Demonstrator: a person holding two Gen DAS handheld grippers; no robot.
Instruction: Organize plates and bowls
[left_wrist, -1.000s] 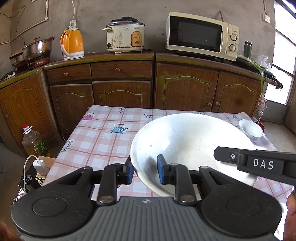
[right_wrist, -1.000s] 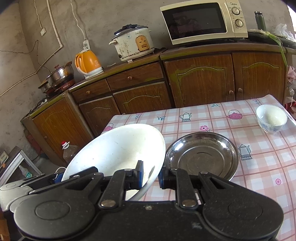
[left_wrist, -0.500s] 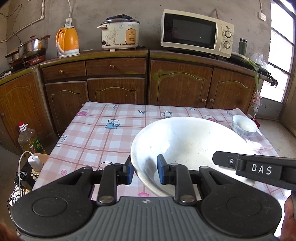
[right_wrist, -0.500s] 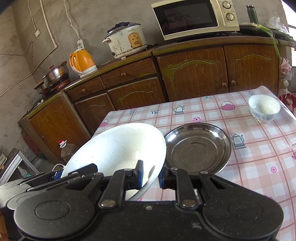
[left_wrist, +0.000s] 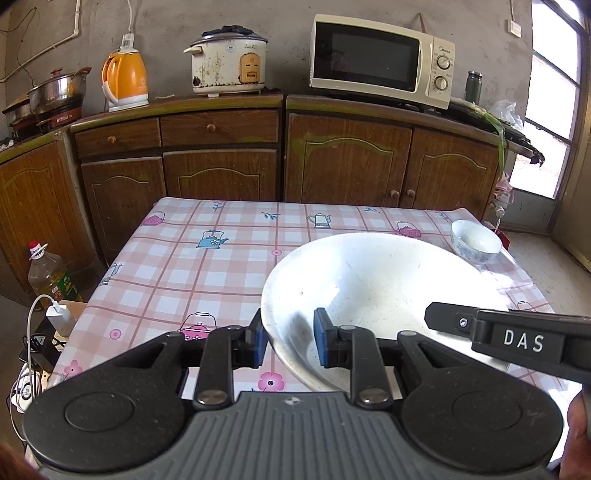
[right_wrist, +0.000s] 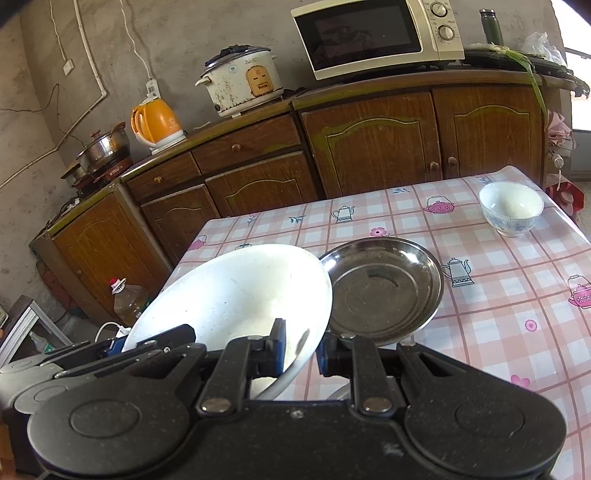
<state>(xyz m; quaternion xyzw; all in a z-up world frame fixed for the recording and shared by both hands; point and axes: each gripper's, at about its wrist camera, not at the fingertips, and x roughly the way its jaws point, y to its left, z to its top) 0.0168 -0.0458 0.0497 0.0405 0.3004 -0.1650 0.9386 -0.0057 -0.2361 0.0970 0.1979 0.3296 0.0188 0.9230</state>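
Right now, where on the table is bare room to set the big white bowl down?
Free: the cloth's left half, beside the white bowl. Crowded: the right side, with the steel plate and small bowl near the far corner.

Left wrist view: close behind left tool (left_wrist: 287, 338), facing cabinets across bench (left_wrist: 207, 266). Right wrist view: likewise, from right. Shared: white bowl (left_wrist: 376, 291), microwave (right_wrist: 373, 37).

Plain home kitchen: cream boxy microwave (left_wrist: 382, 61), worn white rice cooker (left_wrist: 229, 61), orange plastic kettle (left_wrist: 125, 81) on brown wooden cabinets (left_wrist: 280, 162).
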